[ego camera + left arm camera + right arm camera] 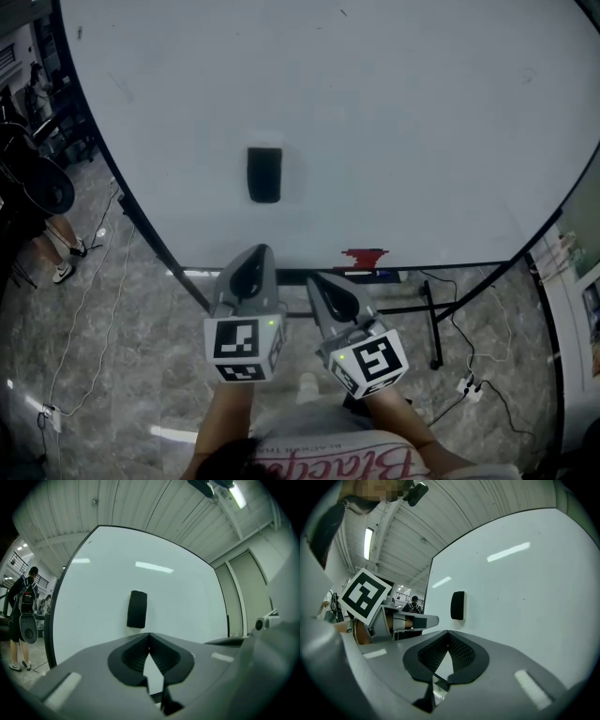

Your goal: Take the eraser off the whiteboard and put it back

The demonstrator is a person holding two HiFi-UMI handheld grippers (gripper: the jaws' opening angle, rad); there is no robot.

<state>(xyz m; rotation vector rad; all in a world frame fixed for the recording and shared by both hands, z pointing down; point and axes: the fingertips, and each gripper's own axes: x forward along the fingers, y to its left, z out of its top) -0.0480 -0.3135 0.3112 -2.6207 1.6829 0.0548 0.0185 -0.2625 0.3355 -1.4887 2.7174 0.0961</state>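
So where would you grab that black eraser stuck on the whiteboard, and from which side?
Probably across the narrow width of the eraser, pinching its two long side edges, coming straight at the whiteboard. It stands upright, taller than wide, and juts out from the board, so those edges look free.

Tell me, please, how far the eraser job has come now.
Done: nothing visible; the eraser sits on the whiteboard. In hand: nothing; left gripper and right gripper are shut, empty, apart from the board. Remaining: grasp the eraser, lift it off, put it back.
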